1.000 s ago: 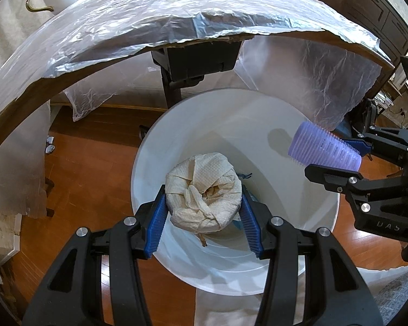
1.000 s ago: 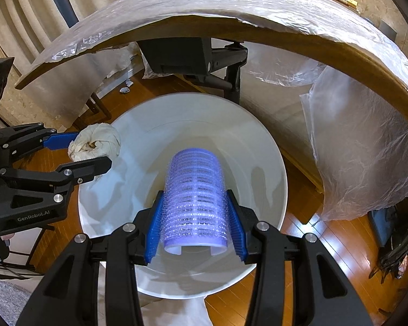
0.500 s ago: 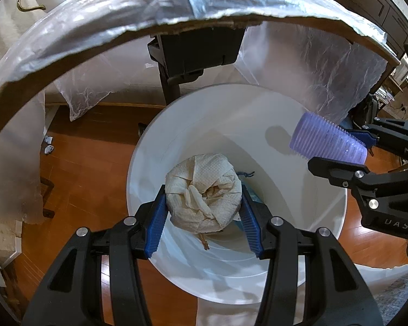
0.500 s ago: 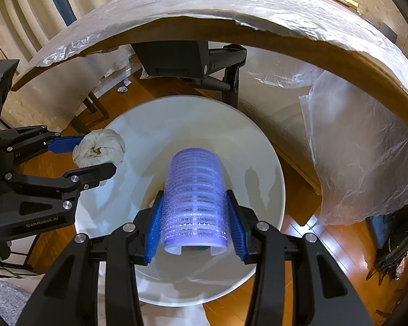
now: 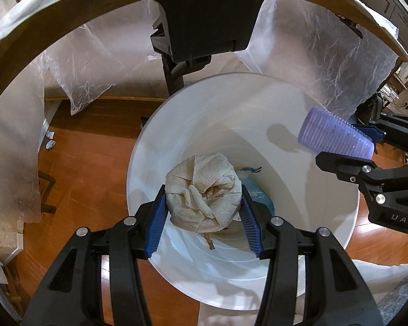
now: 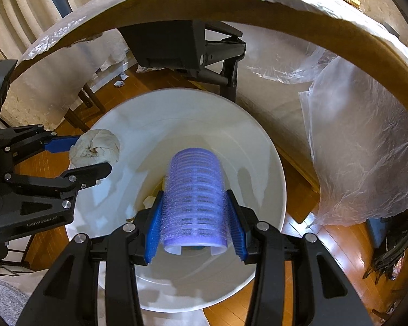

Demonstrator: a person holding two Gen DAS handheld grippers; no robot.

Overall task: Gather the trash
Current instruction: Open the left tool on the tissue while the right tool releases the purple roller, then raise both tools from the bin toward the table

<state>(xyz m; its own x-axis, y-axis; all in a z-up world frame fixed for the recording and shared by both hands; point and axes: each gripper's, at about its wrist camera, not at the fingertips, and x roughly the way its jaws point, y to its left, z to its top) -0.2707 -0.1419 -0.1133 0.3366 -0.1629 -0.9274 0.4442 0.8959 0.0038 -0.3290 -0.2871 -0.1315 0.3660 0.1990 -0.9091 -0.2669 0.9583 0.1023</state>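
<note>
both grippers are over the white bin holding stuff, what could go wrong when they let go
1. The left gripper holds the wadded paper towel near the white bin's left rim in the right wrist view, so it might land on the floor.
2. The right gripper holds the purple cup stack on its side; released, the cups may separate or bounce off the bin wall.

We are in a home, it seems — a lived-in room with a warm wood-plank floor and pleated curtains along the wall. A wooden table draped in clear plastic sheeting arches over a white bin, and dark panelled cabinets stand at the edge — furnishings of a household.
</note>
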